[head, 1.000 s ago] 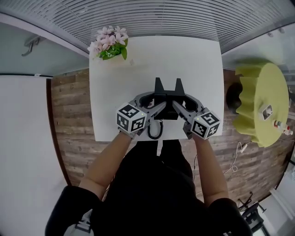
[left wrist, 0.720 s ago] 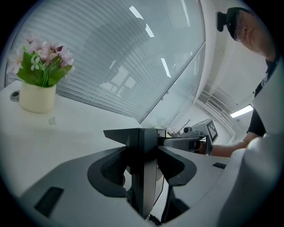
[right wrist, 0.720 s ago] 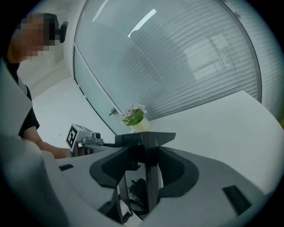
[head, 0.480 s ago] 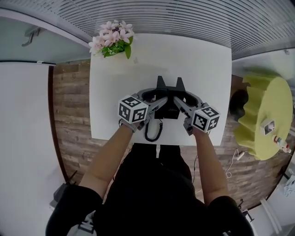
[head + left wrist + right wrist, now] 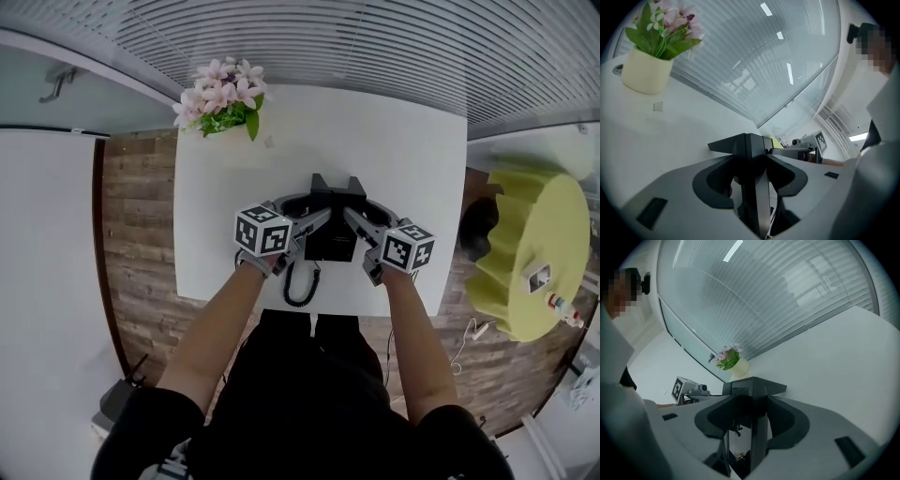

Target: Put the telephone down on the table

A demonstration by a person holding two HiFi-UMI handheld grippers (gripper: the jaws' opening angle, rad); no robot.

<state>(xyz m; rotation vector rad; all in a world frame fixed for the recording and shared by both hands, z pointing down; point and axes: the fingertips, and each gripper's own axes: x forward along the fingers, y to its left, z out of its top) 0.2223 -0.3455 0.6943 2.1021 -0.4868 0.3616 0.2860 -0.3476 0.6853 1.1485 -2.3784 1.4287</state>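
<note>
The black telephone [image 5: 330, 242] is held over the near half of the white table [image 5: 403, 150]; whether it touches the top I cannot tell. My left gripper [image 5: 319, 186] is shut on its left side and my right gripper [image 5: 354, 187] on its right side. The coiled cord [image 5: 298, 281] loops down toward the table's front edge. In the left gripper view the jaws [image 5: 750, 145] clamp a thin black edge of the telephone [image 5: 759, 201]. The right gripper view shows that gripper [image 5: 752, 387] closed the same way on the telephone [image 5: 757, 437].
A pot of pink flowers [image 5: 220, 94] stands at the table's far left corner, also in the gripper views [image 5: 644, 70] [image 5: 731, 363]. A yellow-green round stand [image 5: 525, 253] with small items sits to the right. Slatted blinds lie beyond the table.
Both grippers keep their hold on the telephone. The marker cubes have drawn slightly inward over the table, and the head camera has shifted a little.
</note>
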